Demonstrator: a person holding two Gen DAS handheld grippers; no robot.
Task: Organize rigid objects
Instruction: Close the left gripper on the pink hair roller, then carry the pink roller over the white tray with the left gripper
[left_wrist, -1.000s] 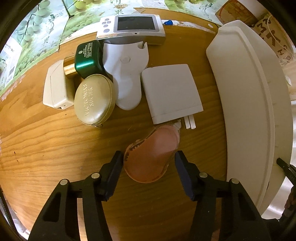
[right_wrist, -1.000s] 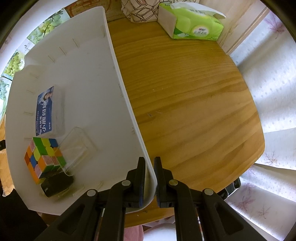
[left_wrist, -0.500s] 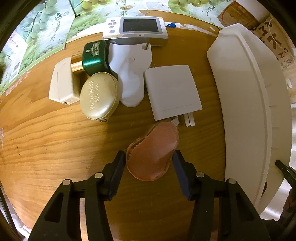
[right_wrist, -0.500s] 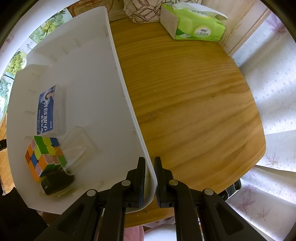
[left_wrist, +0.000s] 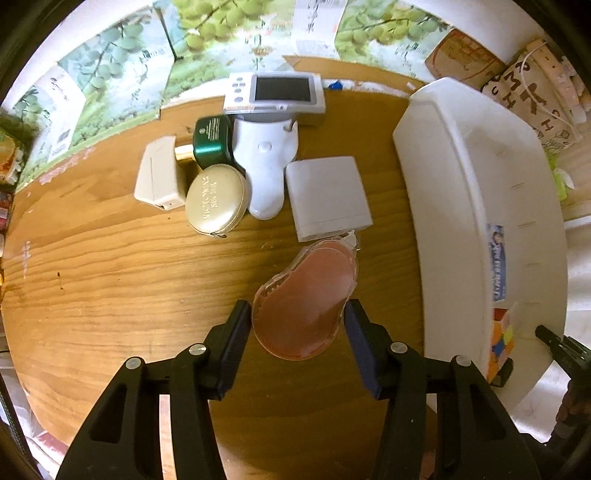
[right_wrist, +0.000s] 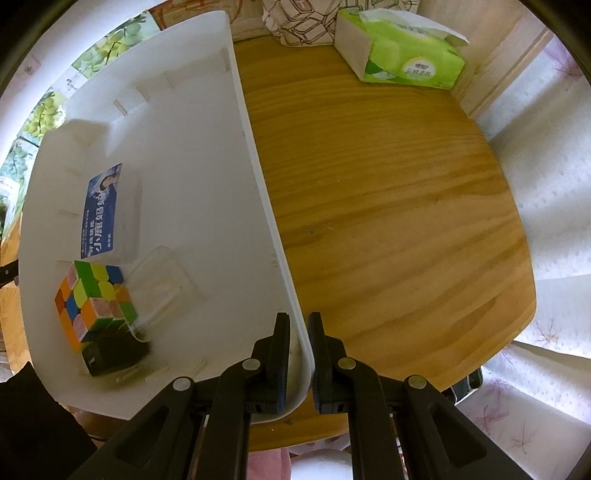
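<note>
My left gripper is shut on a brown correction-tape dispenser and holds it above the wooden table. On the table behind it lie a white flat box, a white curved stand, a round beige case, a green jar, a cream box and a digital display unit. My right gripper is shut on the rim of the white bin. The bin holds a Rubik's cube, a blue-labelled box, a clear box and a black item.
The white bin stands to the right of the dispenser in the left wrist view. A green tissue pack and a patterned bag sit at the table's far edge. A grape-print sheet runs along the back.
My left gripper has closed on the brown dispenser and lifted it off the table, pulling back a little from the white box. The right gripper keeps holding the bin rim.
</note>
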